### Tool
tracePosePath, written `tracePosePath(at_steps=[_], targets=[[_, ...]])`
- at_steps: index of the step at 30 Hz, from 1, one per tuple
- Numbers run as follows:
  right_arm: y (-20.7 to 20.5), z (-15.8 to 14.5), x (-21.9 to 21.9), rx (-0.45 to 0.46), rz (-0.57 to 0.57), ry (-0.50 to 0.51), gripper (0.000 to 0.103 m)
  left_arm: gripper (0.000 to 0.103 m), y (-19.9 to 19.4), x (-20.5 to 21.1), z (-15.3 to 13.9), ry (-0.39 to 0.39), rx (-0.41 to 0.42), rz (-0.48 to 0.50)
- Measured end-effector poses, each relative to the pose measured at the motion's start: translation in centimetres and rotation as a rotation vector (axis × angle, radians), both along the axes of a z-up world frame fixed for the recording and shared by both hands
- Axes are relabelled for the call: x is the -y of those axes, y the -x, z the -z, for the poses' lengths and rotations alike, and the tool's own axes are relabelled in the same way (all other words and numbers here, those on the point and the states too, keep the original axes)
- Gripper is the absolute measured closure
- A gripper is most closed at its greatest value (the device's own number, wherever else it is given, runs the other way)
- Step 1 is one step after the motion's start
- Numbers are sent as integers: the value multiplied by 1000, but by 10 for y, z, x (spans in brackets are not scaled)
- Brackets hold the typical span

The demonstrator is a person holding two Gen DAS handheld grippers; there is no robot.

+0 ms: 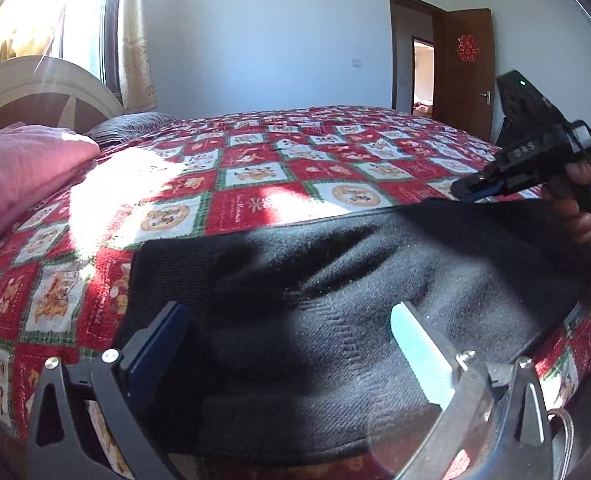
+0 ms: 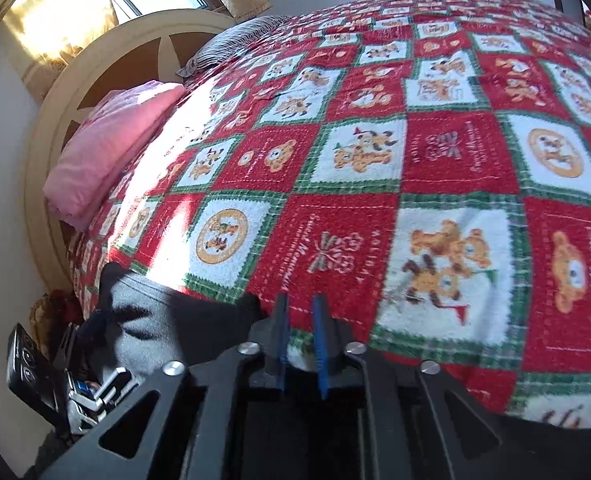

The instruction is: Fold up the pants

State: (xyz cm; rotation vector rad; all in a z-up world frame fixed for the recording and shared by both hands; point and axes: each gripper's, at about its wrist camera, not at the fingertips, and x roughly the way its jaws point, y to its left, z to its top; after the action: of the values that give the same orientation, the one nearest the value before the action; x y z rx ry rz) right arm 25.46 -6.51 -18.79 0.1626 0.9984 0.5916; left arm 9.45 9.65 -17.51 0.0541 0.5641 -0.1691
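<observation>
The black pants (image 1: 335, 300) are lying along the near edge of the bed (image 1: 255, 152), bunched into a thick, already doubled bundle with soft ridges across the top and a ribbed band at the left end. They are sitting on the red, white and green patchwork blanket (image 2: 435, 160), close to the person, which looks deliberate: both tools can reach the cloth without stretching over the mattress.

The left gripper (image 1: 291, 344) is hovering right over the bundle with its fingers spread wide, one dark blue finger at the left and one pale green finger (image 1: 419, 360) at the right, holding nothing. That wide stance seems meant to straddle the thick cloth before closing or pressing on it.

The right gripper (image 2: 300, 340) is working at the far right end of the pants. Its two blue fingers are standing close together with only a narrow gap, and from its own camera the blanket shows through that gap. From the left camera its tip is meeting the upper edge of the cloth, but I cannot tell whether it is pinching fabric.

Further off, a pink pillow (image 2: 107, 152) is resting against the curved headboard (image 1: 35, 84), and sunlight is streaming in past the curtain (image 1: 135, 40).
</observation>
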Motion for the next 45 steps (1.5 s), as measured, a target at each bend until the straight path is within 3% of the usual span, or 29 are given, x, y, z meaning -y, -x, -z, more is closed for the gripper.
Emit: tracePosePath(at_steps=[2,4,9,13,21,26,37,42,45], targets=[[14,-8,29,34,26,5,39,0,3,5,-8,8,18,3],[27,-13,59,62,68,58,39,0,5,13,-16,23,33,18],[68,-25,122,178,165,316,39,0,3,44,-24,42,9,74],[98,-21,161,196,210,465,39,0,-3,64,-19,39,-26,90],[118,5,201,141,265,515,39,0,-12,95,-1,16,-95,110],[115,13,210,198,261,463,30,0,-9,102,8,-31,-89,97],[123,0,220,192,269,434,29,0,2,141,-21,-40,-49,207],[141,-15,253,208,329,412,29,0,-1,150,-9,-46,-77,215],[139,-6,281,177,373,425,29,0,-6,149,6,-57,-126,197]])
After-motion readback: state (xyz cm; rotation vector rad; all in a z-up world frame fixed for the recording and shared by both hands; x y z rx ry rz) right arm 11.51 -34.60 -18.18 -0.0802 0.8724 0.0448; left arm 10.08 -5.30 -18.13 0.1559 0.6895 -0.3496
